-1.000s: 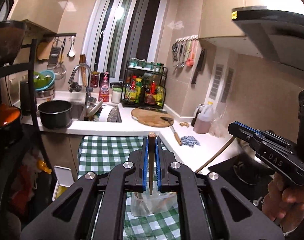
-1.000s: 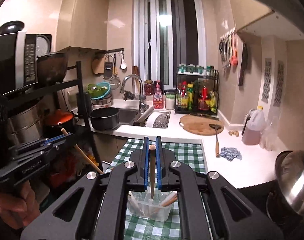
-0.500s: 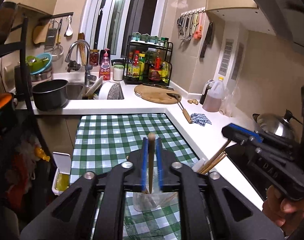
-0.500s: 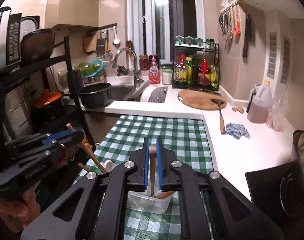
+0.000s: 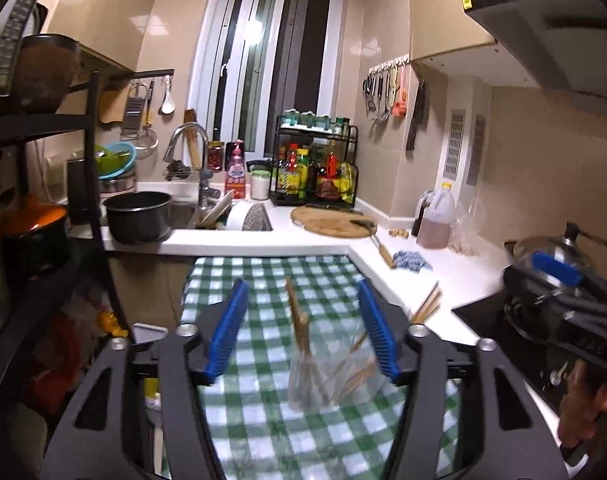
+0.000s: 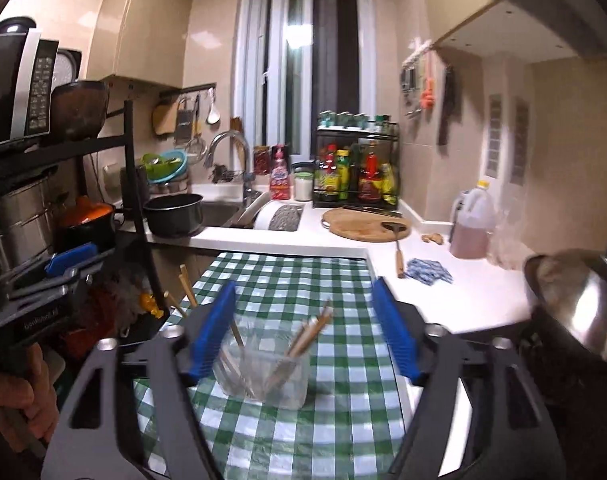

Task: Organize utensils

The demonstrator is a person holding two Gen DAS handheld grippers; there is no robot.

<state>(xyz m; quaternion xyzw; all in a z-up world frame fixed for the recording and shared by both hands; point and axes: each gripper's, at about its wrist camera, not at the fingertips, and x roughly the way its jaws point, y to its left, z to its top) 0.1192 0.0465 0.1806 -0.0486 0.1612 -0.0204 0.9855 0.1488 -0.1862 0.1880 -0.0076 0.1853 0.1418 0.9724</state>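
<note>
Wooden chopsticks [image 6: 303, 336] stand in a clear plastic container [image 6: 263, 376] on glossy checked cloth [image 6: 303, 280].

Each camera sits just behind its own gripper and looks forward and slightly down along the two blue-padded fingers, close over the green checked tablecloth [image 5: 271, 280] and toward the window [image 5: 263, 60] beyond the white counter's far edge. The left wrist view looks from the left side, with the other gripper and hand at its right edge over the stove; the right wrist view looks from the right, with the other gripper at its left edge by the black rack. Both share the clear container [image 6: 263, 376] of wooden sticks near the tablecloth's near edge, the sink [image 6: 219, 212], the round cutting board [image 5: 331, 222] and the counter's back corner.
</note>
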